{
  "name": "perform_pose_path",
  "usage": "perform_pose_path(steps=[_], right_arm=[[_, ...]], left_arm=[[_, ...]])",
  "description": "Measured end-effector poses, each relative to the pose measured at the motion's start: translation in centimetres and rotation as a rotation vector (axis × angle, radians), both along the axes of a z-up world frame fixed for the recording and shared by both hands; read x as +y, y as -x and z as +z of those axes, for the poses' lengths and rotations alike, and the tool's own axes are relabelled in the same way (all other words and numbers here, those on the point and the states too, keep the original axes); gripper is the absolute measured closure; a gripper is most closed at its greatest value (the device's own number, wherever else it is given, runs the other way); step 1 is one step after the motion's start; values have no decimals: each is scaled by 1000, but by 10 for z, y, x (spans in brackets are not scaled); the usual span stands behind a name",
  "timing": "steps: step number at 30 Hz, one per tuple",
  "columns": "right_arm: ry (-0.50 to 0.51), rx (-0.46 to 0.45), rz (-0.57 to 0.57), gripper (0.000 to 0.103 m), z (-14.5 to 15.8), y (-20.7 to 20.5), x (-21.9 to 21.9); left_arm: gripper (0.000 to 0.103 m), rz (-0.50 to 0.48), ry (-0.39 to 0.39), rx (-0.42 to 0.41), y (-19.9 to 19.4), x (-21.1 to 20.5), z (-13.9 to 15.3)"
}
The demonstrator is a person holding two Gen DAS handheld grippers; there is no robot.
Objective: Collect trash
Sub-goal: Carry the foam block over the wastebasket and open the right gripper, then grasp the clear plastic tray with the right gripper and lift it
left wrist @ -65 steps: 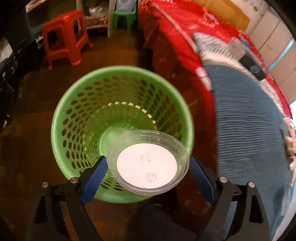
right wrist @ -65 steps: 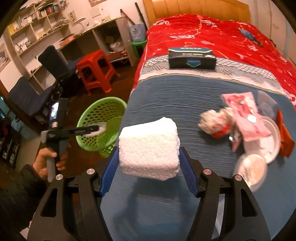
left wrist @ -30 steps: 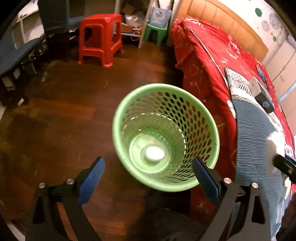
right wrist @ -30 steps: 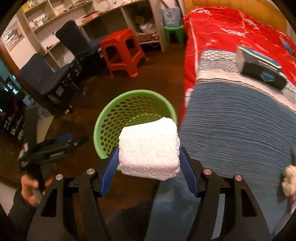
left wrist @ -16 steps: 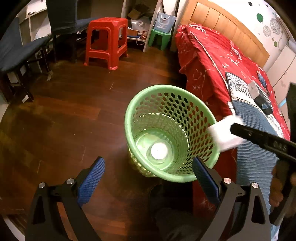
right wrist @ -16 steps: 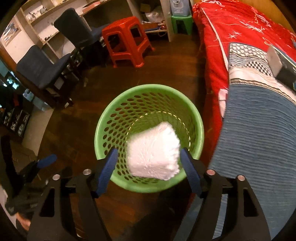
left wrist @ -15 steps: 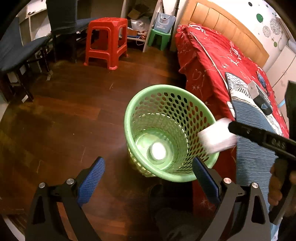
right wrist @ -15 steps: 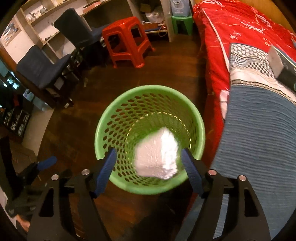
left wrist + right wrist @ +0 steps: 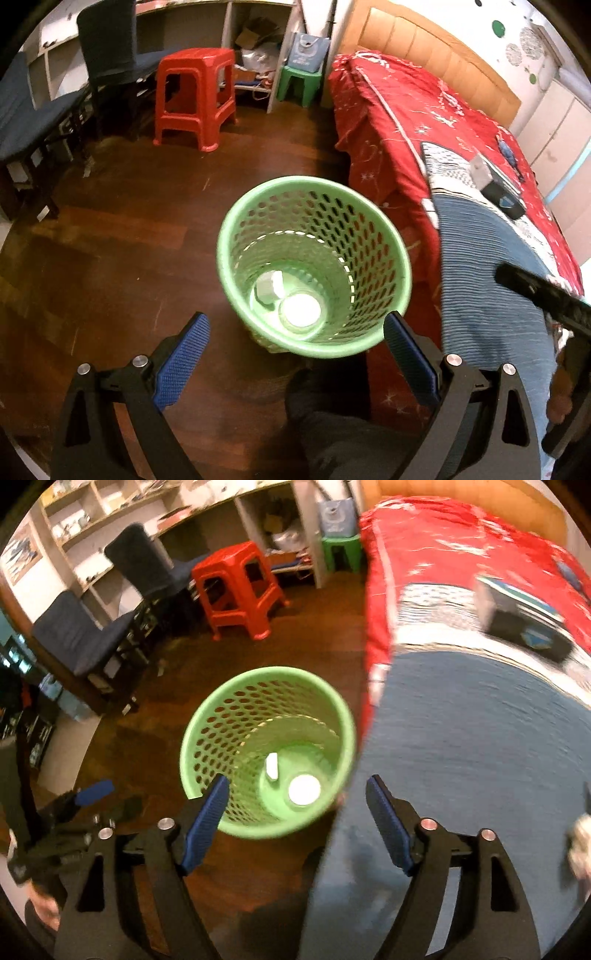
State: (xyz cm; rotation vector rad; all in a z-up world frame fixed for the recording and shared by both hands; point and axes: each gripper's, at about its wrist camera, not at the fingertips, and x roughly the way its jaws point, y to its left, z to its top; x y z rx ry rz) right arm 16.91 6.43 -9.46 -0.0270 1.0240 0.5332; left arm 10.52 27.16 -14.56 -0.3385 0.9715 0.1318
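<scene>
Resting in basket (image 9: 207, 738), foam block (image 9: 272, 766)

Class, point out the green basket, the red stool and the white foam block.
green basket (image 9: 369, 206): left wrist view, far rim.
red stool (image 9: 197, 55): left wrist view, seat top.
white foam block (image 9: 272, 766): right wrist view, its side, inside basket.

Dark wooden floor (image 9: 110, 258) bears a green basket (image 9: 369, 229); a red stool (image 9: 195, 92) stands well apart

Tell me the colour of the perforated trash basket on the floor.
Light green; the trash basket shows sharpest in the left wrist view.
</scene>
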Motion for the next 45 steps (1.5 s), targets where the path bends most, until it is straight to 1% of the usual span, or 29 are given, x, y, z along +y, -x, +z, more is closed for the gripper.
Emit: perform_pose_path(steps=[4, 8, 9, 16, 21, 25, 28, 35, 37, 42, 44, 45], right_arm=[[-13, -26, -79, 22, 10, 28, -53], [3, -47, -136, 20, 16, 55, -98], [21, -56, -151, 19, 18, 65, -114], [111, -92, -202, 17, 24, 115, -186], [174, -80, -199, 16, 13, 138, -224], [217, -64, -200, 16, -2, 149, -244], [211, -50, -202, 16, -10, 150, -256], [178, -9, -191, 16, -23, 141, -263], [168, -2, -196, 19, -25, 142, -266], [157, 7, -196, 21, -28, 143, -272], [145, 8, -193, 25, -27, 143, -273], [140, 8, -189, 29, -27, 144, -273]], left_arm=[[11, -29, -1, -18, 0, -18, 11], [11, -77, -12, -36, 1, -43, 23], [11, -86, -12, -39, 1, -47, 25], [11, -167, -1, -58, -2, -91, 38], [11, -220, -2, -66, -1, -119, 45], [11, -255, -11, -71, 0, -137, 50], [11, -280, -2, -71, -1, -150, 53], [11, -346, 12, -71, -2, -183, 59], [11, -381, 13, -72, -3, -198, 61], [11, -456, 8, -74, -4, -231, 65], [11, -483, 11, -71, -6, -244, 65], [11, -498, 11, -68, -7, -252, 65]])
